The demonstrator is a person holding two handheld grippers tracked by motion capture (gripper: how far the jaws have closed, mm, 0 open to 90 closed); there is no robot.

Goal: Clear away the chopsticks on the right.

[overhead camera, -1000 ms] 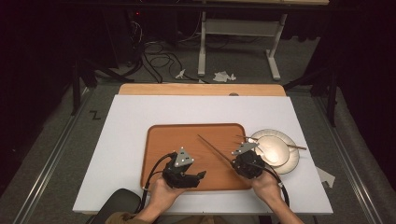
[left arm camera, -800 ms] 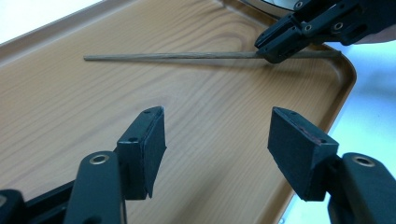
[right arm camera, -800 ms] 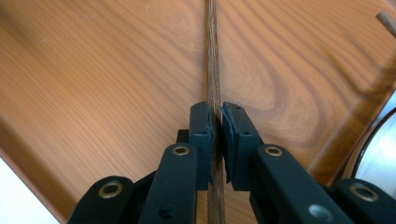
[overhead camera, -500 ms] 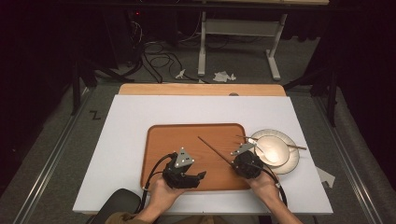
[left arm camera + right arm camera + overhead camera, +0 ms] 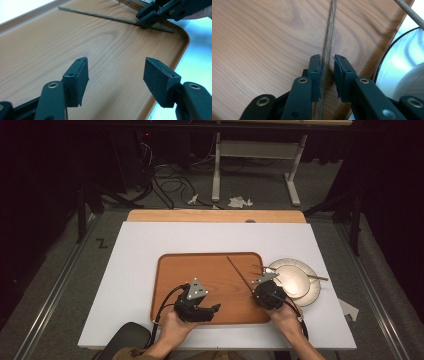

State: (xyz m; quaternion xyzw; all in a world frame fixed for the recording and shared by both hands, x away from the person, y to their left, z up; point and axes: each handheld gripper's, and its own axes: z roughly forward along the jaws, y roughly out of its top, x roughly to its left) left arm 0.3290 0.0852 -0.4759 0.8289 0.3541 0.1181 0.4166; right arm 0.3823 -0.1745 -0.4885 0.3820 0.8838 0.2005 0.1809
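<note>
A thin brown chopstick point(image 5: 239, 271) lies slantwise on the right part of the wooden tray point(image 5: 200, 270). My right gripper point(image 5: 255, 287) stands over its near end. In the right gripper view the chopstick point(image 5: 331, 30) runs between the jaws of the right gripper point(image 5: 327, 72). It touches the left pad, and a thin gap shows at the right pad, so the jaws are slightly open. My left gripper point(image 5: 216, 308) rests wide open over the tray's near edge with nothing between its jaws. The left gripper view shows that gripper point(image 5: 116, 77), the chopstick point(image 5: 100, 15) and the right gripper point(image 5: 143, 21) farther off.
A white plate point(image 5: 312, 295) with a smaller dish point(image 5: 292, 280) on it sits just right of the tray. A second chopstick point(image 5: 317, 277) lies across it. The tray rests on a white tabletop point(image 5: 135, 270). Cables and table legs are on the floor beyond.
Hardly anything has moved; both hands and the chopstick stay in the same places on the tray.
</note>
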